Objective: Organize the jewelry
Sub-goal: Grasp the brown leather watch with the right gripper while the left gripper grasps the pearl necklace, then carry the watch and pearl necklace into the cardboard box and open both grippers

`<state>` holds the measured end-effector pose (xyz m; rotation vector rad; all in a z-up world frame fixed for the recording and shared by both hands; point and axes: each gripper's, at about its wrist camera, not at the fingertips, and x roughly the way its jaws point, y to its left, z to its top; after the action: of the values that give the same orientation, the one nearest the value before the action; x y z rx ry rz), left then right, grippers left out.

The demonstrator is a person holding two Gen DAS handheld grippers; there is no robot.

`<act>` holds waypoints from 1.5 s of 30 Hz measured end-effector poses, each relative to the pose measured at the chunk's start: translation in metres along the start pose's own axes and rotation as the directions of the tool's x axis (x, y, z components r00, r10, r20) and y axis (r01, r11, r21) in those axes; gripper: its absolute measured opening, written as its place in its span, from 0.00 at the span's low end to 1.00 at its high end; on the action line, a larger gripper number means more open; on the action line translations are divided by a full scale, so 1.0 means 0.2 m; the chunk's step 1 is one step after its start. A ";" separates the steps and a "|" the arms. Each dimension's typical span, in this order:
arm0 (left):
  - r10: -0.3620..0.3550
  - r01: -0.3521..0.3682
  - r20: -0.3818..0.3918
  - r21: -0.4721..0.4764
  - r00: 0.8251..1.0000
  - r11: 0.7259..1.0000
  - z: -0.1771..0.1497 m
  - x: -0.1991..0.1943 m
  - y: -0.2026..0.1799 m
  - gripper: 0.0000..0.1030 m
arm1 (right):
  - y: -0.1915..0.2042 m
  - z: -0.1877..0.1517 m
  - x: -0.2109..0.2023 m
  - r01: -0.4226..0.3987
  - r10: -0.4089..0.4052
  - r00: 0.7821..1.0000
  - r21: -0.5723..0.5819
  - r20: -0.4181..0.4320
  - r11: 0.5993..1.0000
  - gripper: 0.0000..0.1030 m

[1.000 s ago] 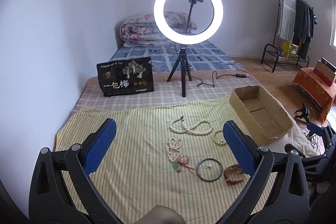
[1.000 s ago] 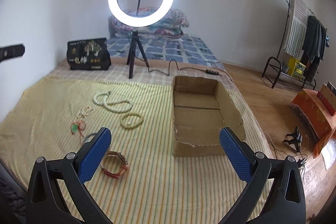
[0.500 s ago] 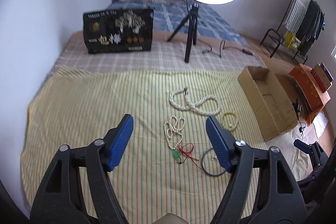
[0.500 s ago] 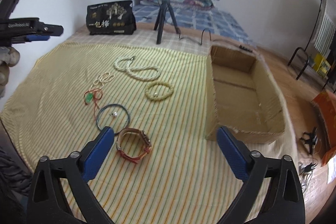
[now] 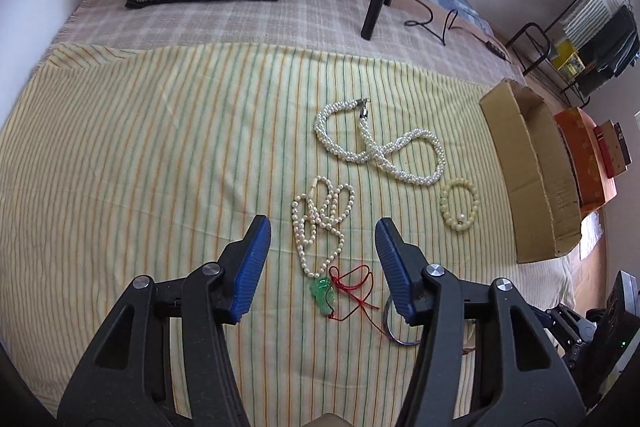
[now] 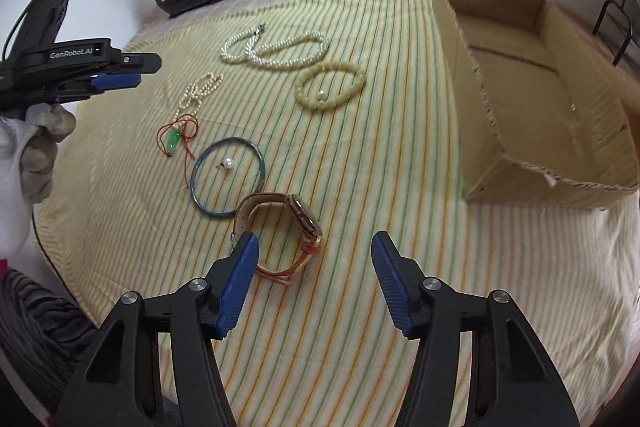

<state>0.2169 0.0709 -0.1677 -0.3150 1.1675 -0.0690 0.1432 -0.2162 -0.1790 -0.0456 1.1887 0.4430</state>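
Left gripper (image 5: 320,251) tipped down over the pearl strand (image 5: 320,223), fingers released. Right gripper (image 6: 312,267) angled down, fingers released, watch (image 6: 280,231) at 11 o'clock.

Left wrist view looking steeply down, close over the yellow striped bedcloth (image 5: 140,155), right wrist view set lower right, facing the open brown cardboard box (image 6: 532,99), both sharing the thick white pearl rope necklace (image 5: 380,151) (image 6: 276,47)
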 end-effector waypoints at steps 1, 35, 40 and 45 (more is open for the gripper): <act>-0.001 0.001 -0.011 -0.001 1.000 1.000 0.00 0.02 -0.01 0.54 | 0.00 0.00 0.01 -0.002 0.002 1.000 0.003 -0.007 1.000 0.56; 0.106 -0.109 -0.110 -0.016 0.988 0.994 0.06 0.37 0.04 0.14 | 0.06 0.03 0.19 0.067 -0.069 0.995 -0.019 -0.078 0.998 0.18; 0.091 -0.094 -0.100 -0.028 0.991 0.995 0.05 0.35 0.07 0.09 | 0.07 0.04 0.21 0.055 -0.057 0.996 -0.030 -0.069 0.998 0.12; 0.058 -0.062 -0.068 -0.057 0.996 0.996 0.07 0.27 0.07 0.08 | 0.05 0.02 0.15 0.038 -0.039 0.998 -0.020 -0.044 0.999 0.12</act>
<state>0.2493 0.0750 -0.2156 -0.3314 1.2453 0.0078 0.1523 -0.1962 -0.2024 -0.0954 1.2253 0.4214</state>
